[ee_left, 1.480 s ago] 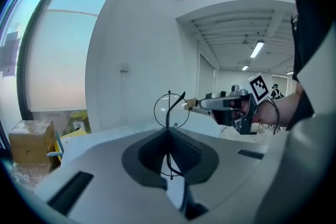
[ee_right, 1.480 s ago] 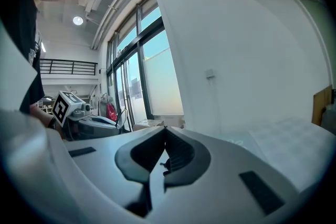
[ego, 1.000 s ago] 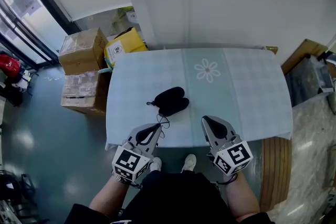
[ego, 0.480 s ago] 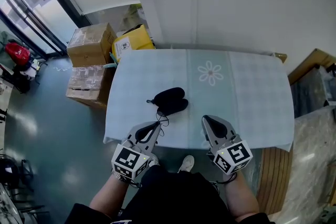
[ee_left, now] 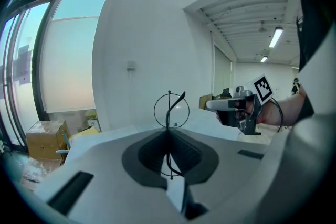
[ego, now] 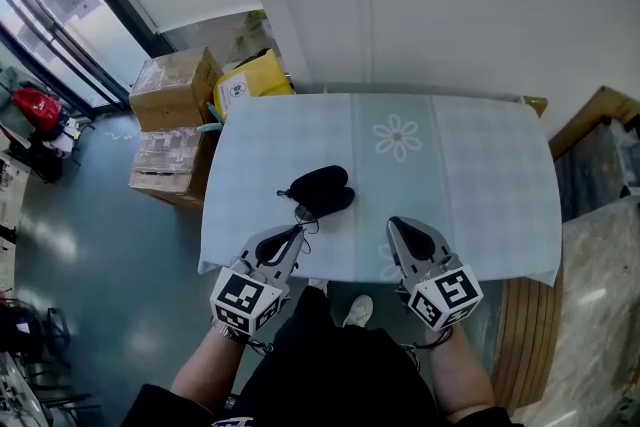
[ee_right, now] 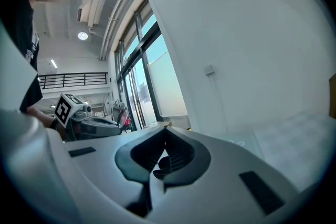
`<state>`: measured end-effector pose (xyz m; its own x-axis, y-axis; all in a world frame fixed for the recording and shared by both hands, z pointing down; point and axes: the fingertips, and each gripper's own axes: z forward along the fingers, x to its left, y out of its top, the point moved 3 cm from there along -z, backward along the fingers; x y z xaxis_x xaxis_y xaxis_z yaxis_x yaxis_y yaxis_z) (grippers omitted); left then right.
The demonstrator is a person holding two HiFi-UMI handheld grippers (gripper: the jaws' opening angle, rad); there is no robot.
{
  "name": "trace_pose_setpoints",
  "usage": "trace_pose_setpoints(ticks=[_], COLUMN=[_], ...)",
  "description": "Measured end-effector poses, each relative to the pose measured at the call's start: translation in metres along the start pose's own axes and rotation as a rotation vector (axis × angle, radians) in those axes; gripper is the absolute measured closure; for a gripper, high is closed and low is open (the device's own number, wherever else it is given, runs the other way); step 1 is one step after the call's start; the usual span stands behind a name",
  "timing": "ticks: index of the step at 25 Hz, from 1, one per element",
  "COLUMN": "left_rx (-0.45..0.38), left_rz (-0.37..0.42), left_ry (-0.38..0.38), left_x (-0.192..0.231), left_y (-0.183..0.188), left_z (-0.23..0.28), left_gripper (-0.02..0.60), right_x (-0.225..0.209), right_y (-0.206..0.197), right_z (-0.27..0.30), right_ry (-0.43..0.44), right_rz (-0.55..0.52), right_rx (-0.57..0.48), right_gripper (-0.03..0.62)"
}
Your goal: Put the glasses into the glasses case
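Wire glasses [ee_left: 171, 109] pinched in left gripper [ego: 296, 233], lower rim hidden by jaws, at 7 o'clock edge of table [ego: 480, 175]. Black glasses case [ego: 320, 188] just beyond, interior indistinct. Right gripper [ego: 394, 225] jaws together, empty.

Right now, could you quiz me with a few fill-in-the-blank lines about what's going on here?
The left gripper is shut on the ____.
The black glasses case lies on the cloth-covered ____.
The right gripper, jaws together, holds ____.
Missing words: glasses; table; nothing.
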<state>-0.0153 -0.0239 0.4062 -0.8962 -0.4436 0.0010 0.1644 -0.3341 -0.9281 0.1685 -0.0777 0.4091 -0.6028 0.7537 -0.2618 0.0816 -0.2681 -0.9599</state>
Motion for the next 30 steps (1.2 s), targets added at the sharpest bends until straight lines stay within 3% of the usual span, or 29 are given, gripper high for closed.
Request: trace_pose_setpoints(ticks=[17, 25, 30], left_rx=[0.037, 0.093, 0.159], left_rz=[0.003, -0.002, 0.038], left_ry=[-0.106, -0.15, -0.175], left_x=[0.036, 0.075, 0.094], left_y=[-0.008, -0.021, -0.041], left_z=[0.048, 0.079, 0.107], left_gripper=[0.554, 0.554, 0.552], right_x=[-0.016, -0.027, -0.038], right_y=[-0.006, -0.012, -0.021], right_z=[0.016, 0.052, 0.074], right_ry=[-0.111, -0.15, -0.17], right_rz=[0.025, 0.046, 0.072], right_rx=[-0.005, 0.029, 0.051], right_gripper=[0.571, 0.571, 0.571])
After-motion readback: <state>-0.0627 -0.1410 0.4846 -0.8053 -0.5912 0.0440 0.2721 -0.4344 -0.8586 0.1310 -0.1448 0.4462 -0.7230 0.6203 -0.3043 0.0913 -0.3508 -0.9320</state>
